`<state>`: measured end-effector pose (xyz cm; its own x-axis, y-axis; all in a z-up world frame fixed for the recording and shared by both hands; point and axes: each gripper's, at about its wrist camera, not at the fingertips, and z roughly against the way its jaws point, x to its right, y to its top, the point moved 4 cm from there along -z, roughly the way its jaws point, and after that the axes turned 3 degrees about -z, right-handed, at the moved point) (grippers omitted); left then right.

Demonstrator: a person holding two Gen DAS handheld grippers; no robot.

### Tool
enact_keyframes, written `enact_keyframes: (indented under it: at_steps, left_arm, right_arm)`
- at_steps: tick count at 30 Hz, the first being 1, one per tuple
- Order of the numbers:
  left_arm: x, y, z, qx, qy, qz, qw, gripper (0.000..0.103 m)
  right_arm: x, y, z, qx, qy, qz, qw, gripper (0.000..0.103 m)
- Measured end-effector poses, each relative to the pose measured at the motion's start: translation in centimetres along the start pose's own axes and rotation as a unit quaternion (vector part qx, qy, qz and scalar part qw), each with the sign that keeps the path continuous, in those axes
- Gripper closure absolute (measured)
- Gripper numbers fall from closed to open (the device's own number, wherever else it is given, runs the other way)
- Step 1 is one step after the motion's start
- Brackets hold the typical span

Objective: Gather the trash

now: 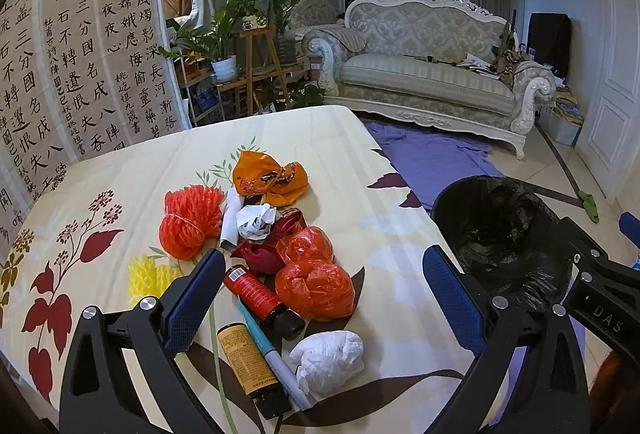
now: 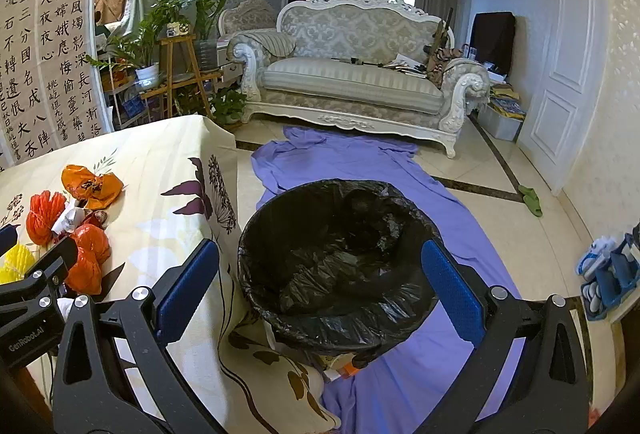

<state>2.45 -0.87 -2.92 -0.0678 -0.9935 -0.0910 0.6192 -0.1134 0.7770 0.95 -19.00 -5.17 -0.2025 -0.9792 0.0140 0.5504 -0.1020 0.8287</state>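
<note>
Tablecloth (image 1: 120,162) below — left tongs (image 1: 324,282) agape above trash; right tongs (image 2: 320,274) agape over bin (image 2: 336,258).

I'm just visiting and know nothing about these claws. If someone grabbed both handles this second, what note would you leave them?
Left claw: open, empty, over the trash pile on the flowered tablecloth.
Right claw: open, empty, over the black-lined bin on the floor beside the table.
Done: nothing visibly binned; only the liner shows inside.
Left: everything. Nearest are the red bottle, orange-red bag, white wad, brown bottle and pen; further back, the orange bag, red netting and yellow netting.
</note>
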Motion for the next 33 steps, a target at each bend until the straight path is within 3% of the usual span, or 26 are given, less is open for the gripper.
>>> enact_keyframes:
  at_steps: [33]
  left_arm:
    - [-0.05,-0.21,-0.35,-0.003,-0.001,0.005,1.0,0.007]
  right_arm:
    - [0.14,0.1,0.06,-0.002,-0.002,-0.005,1.0,0.004]
